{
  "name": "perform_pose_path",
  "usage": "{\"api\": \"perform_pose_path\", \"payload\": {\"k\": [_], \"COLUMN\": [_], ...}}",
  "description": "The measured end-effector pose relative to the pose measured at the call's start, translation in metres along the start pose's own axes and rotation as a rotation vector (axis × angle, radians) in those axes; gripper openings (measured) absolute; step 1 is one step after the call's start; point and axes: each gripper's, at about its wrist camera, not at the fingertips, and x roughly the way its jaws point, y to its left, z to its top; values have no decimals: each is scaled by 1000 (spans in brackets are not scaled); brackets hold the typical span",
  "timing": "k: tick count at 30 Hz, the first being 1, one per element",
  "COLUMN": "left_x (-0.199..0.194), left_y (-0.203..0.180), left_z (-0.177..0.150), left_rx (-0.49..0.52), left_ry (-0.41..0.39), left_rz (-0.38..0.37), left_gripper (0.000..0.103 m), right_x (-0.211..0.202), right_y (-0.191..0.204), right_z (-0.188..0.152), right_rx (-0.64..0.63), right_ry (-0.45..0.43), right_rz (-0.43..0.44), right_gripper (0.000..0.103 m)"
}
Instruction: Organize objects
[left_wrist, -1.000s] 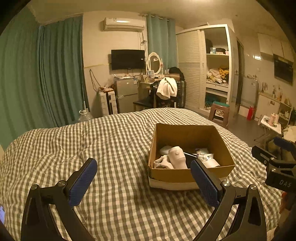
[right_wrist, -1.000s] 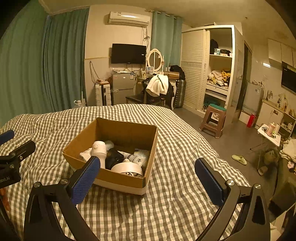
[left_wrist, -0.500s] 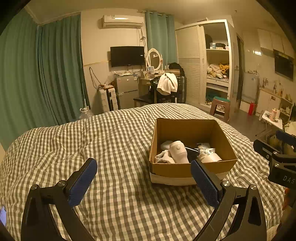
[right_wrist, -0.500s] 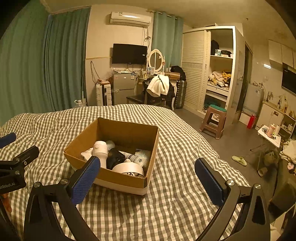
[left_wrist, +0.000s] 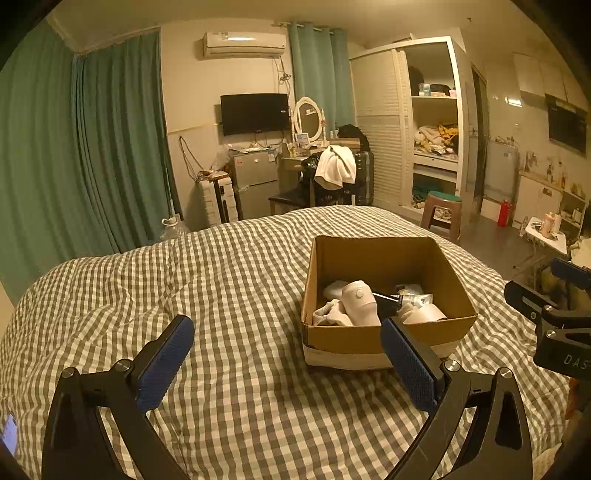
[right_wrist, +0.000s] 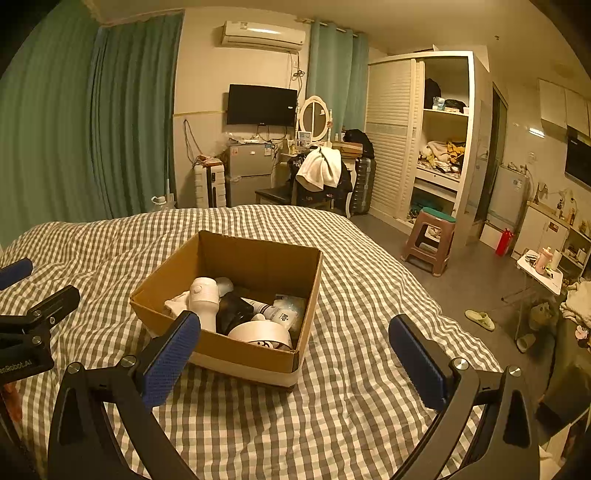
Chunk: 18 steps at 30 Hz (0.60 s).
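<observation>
Nearest, the left tool (left_wrist: 286, 360) and right tool (right_wrist: 293, 356) both gape wide, holding nothing, above the checked bed (right_wrist: 354, 413); beyond, the cardboard box (right_wrist: 258, 258) sits on it, holding a white bottle (right_wrist: 203, 301) and tape roll (right_wrist: 260, 332).

The right gripper (left_wrist: 563, 332) had "DAS" on its side. The left gripper (right_wrist: 22, 343) had "enRobot.AI". A white tube (right_wrist: 275, 312) in the box (right_wrist: 258, 258) said "BOP".
</observation>
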Motion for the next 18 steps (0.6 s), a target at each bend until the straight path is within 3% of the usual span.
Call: {"api": "perform_pose_path", "payload": {"k": [18], "left_x": [-2], "left_y": [1], "left_z": [1], "left_rx": [-7], "left_ry": [1], "left_rz": [11], "left_gripper": [103], "right_x": [6], "right_y": [-1], "right_z": [-2], "right_rx": [21], "right_ry": [16], "right_rz": [10], "right_gripper": [102]}}
